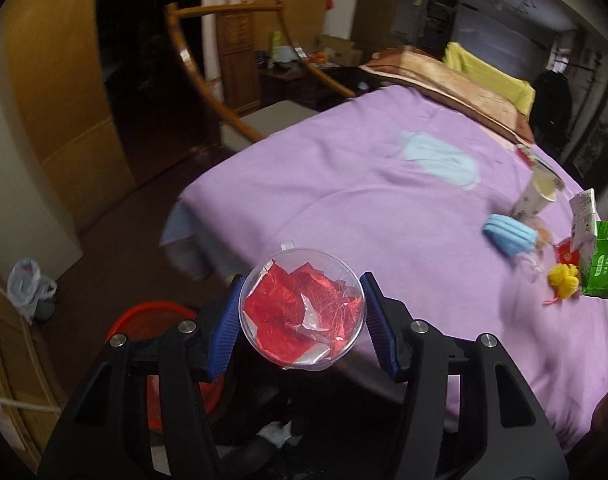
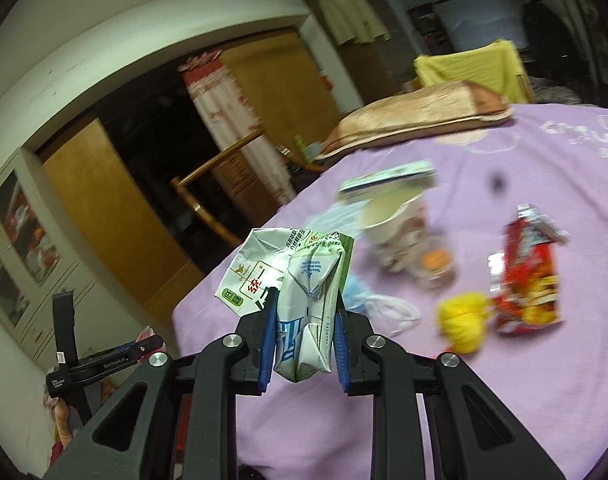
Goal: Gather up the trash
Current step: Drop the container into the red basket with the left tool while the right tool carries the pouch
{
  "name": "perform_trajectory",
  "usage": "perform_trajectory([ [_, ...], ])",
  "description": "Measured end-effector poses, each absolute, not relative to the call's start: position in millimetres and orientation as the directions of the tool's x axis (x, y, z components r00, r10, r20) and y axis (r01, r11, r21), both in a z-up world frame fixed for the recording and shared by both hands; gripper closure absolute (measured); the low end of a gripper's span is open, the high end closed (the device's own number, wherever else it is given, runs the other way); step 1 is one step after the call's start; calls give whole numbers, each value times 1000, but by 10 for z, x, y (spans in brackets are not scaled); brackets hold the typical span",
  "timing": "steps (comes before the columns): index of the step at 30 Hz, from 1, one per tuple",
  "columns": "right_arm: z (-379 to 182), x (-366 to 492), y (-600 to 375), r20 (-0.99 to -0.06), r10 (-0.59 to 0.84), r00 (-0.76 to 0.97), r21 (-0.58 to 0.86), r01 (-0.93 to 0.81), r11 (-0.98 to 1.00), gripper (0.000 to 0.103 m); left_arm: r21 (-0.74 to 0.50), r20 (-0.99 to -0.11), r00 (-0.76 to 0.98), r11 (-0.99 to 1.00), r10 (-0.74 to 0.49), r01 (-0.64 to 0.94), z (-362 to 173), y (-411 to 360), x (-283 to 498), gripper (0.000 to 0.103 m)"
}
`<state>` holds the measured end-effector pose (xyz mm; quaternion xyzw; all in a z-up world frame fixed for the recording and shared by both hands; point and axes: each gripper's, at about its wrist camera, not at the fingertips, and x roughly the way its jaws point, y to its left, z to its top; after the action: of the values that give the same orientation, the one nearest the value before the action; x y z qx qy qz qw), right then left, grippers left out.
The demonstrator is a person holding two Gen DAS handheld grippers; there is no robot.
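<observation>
My left gripper [image 1: 301,312] is shut on a clear round plastic lid [image 1: 301,306] with red foil in it, held off the bed's near corner above the floor. A red bin [image 1: 159,316] shows below and to the left of it. My right gripper [image 2: 304,334] is shut on a crumpled green and white drink carton [image 2: 308,304], lifted above the purple bedspread [image 2: 504,360]. That carton [image 1: 600,264] shows at the right edge of the left wrist view. On the bed lie a paper cup [image 2: 396,228], a red snack bag [image 2: 528,276], a yellow pompom [image 2: 462,320] and a blue face mask [image 1: 510,236].
A folded brown blanket [image 1: 448,80] and yellow cloth [image 1: 488,72] lie at the bed's far end. A wooden chair [image 1: 223,92] stands beyond the bed's left side. A plastic bag [image 1: 27,284] sits on the floor at left. The other gripper's handle [image 2: 67,340] shows at lower left.
</observation>
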<state>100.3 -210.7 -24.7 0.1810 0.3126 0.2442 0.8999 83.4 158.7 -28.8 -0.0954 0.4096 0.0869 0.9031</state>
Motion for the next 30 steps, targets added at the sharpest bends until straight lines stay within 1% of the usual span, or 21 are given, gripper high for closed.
perform_trajectory([
  [3, -235, 1012, -1865, -493, 575, 653, 468, -358, 808, 78, -127, -777, 620, 937, 109, -325, -454, 2025, 674, 46],
  [7, -201, 1077, -1473, -523, 605, 600, 462, -398, 793, 78, -165, -806, 582, 903, 109, -397, -716, 2479, 579, 46],
  [9, -174, 1092, -1278, -536, 617, 576, 456, -418, 786, 78, -146, -822, 555, 895, 127, -421, -855, 2639, 534, 44],
  [11, -159, 1112, -1006, -556, 624, 549, 437, -446, 782, 78, -128, -829, 538, 886, 151, -445, -934, 2758, 490, 19],
  [13, -164, 1125, -752, -576, 628, 523, 419, -471, 776, 78, -113, -823, 537, 874, 185, -473, -968, 2880, 431, 11],
  [14, -173, 1137, -597, -589, 632, 504, 411, -486, 771, 78, -100, -820, 534, 868, 205, -486, -977, 2951, 391, 9],
  [18, -241, 1150, -42, -639, 640, 428, 386, -541, 747, 78, -59, -811, 505, 817, 296, -574, -1001, 3291, 278, 8],
  [21, -338, 1110, 438, -682, 638, 359, 360, -594, 719, 78, -96, -805, 500, 762, 319, -641, -1024, 3601, 137, 7],
  [25, -534, 1013, 1124, -731, 635, 249, 345, -668, 659, 78, -176, -804, 511, 698, 304, -694, -1065, 3923, -8, 7],
  [27, -620, 974, 1377, -747, 635, 196, 354, -692, 629, 74, -172, -804, 501, 683, 319, -710, -1071, 3994, -53, 7],
  [28, -669, 955, 1520, -753, 638, 158, 369, -702, 609, 68, -167, -803, 498, 679, 327, -715, -1076, 4028, -79, 7],
  [29, -699, 947, 1613, -757, 639, 135, 378, -708, 597, 54, -160, -802, 494, 676, 335, -719, -1075, 4050, -83, 7],
  [30, -702, 930, 1661, -757, 639, 134, 376, -711, 594, 50, -153, -801, 491, 675, 343, -721, -1071, 4067, -74, 7],
])
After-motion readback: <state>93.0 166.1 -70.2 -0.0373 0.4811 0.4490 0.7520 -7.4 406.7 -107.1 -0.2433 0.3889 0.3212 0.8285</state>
